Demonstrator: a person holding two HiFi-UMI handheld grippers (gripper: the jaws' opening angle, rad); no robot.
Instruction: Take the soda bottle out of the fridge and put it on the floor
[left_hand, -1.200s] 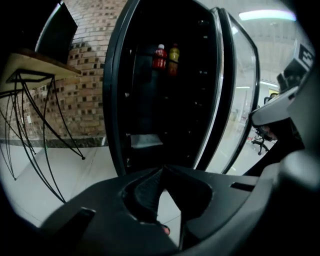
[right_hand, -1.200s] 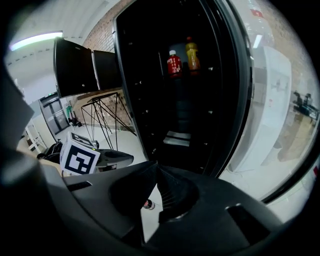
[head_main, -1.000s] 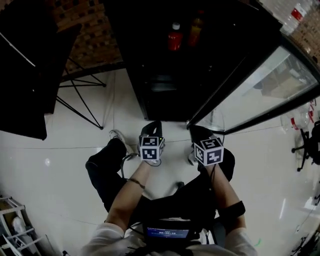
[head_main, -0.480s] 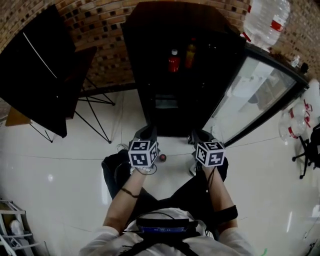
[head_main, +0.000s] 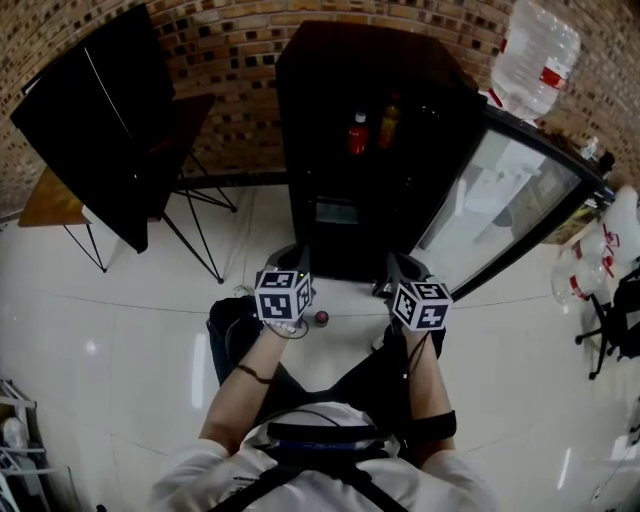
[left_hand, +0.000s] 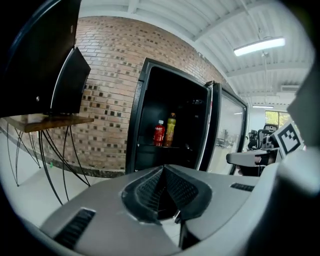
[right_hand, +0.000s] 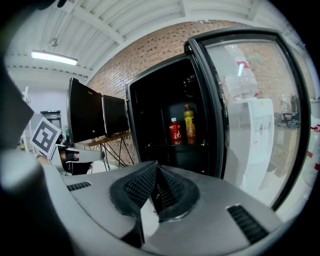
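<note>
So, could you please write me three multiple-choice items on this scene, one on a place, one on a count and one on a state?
1. Where does the red soda bottle stand?
A. On the floor
B. On a shelf inside the fridge
C. On the wooden table

2. How many bottles stand on that shelf?
A. One
B. Two
C. Four

3. How do the left tongs stand?
A. Shut and empty
B. Wide open
C. Shut on the bottle

Answers:
1 B, it stands inside the open fridge.
2 B, only a yellowish bottle stands beside it.
3 A, the pads meet with nothing between them.
</note>
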